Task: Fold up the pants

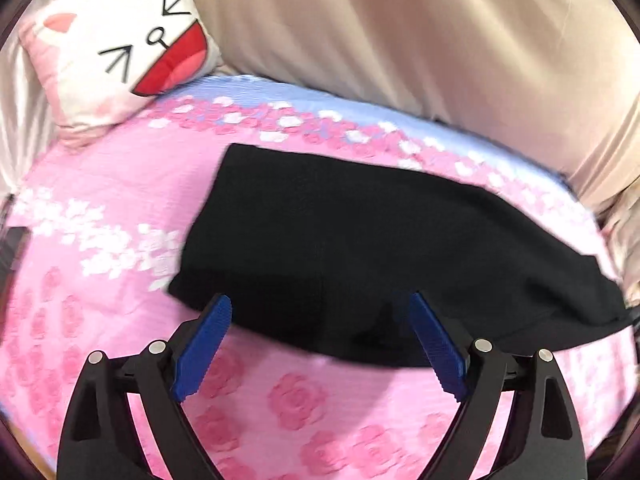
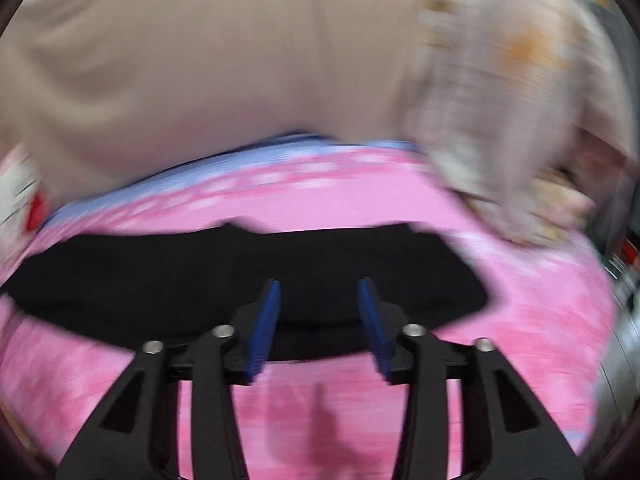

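Flatly, black knit pants (image 1: 360, 248) drape a quilted pink floral bedspread (image 1: 120, 184).

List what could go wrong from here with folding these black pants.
1. Both the left gripper and right gripper are open at the near edge of the black pants; closing shallow might pinch only the top layer, so the fold could slide apart.
2. The fingers could also catch the pink bedspread underneath and drag it up.
3. The right wrist view is motion-blurred, suggesting fast movement that may overshoot the edge.
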`<action>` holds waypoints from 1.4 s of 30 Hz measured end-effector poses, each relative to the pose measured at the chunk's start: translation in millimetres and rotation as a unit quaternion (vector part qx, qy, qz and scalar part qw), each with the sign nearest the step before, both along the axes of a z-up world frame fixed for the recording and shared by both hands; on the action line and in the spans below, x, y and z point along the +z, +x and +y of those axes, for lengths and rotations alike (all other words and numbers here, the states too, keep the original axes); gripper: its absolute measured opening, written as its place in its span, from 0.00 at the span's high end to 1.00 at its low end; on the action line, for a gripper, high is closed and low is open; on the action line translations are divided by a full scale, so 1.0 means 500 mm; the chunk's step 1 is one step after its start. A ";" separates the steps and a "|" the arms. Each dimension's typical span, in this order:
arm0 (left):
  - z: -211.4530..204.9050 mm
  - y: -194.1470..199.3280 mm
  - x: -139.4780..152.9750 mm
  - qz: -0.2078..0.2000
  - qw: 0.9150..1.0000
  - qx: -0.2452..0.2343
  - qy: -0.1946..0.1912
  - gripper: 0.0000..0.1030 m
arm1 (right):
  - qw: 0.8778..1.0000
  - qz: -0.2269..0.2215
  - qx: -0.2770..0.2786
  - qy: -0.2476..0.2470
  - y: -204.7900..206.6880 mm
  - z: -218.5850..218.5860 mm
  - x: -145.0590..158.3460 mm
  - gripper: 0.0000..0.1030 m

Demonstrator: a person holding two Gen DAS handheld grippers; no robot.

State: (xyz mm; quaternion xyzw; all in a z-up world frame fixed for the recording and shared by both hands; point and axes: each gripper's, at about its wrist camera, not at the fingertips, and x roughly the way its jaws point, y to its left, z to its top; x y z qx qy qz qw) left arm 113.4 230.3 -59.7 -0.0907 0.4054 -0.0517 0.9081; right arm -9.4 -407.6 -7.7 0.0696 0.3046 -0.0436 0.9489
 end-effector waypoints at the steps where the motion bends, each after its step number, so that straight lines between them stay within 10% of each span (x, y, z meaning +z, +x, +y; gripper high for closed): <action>1: 0.003 0.008 -0.003 0.005 1.000 0.002 -0.008 0.15 | 0.999 -0.003 0.031 0.006 0.016 0.054 -0.003 0.39; 7: 0.019 0.050 -0.050 0.059 0.996 0.023 -0.059 0.28 | 0.991 0.014 0.127 0.035 0.071 0.257 -0.039 0.39; 8: 0.023 0.055 -0.044 0.053 0.997 0.021 -0.055 0.71 | 0.990 0.014 0.131 0.040 0.071 0.274 -0.043 0.39; 9: 0.028 0.063 -0.041 0.058 0.997 0.022 -0.056 0.94 | 0.989 0.016 0.136 0.049 0.073 0.293 -0.047 0.39; 15: 0.155 0.060 0.026 0.024 0.985 0.013 -0.171 0.92 | 0.992 0.023 0.112 0.048 0.051 0.294 -0.041 0.37; 19: 0.193 0.094 -0.059 0.095 0.984 0.026 -0.151 0.91 | 0.996 0.063 0.034 0.045 0.031 0.202 -0.086 0.35; 28: 0.132 0.055 -0.033 0.057 0.994 0.018 -0.090 0.72 | 0.974 0.036 -0.201 0.094 -0.051 -0.186 -0.072 0.37; 34: 0.098 0.072 -0.039 0.064 0.995 0.034 -0.074 0.53 | 0.966 0.094 -0.219 0.103 0.036 -0.344 -0.148 0.42; 38: 0.083 0.084 -0.034 0.074 0.994 0.056 -0.063 0.54 | 0.976 0.118 -0.163 0.087 0.109 -0.320 -0.156 0.88; 42: 0.101 0.087 0.005 0.063 0.991 0.078 -0.086 0.61 | 0.986 0.029 -0.147 0.069 0.059 -0.328 -0.001 0.90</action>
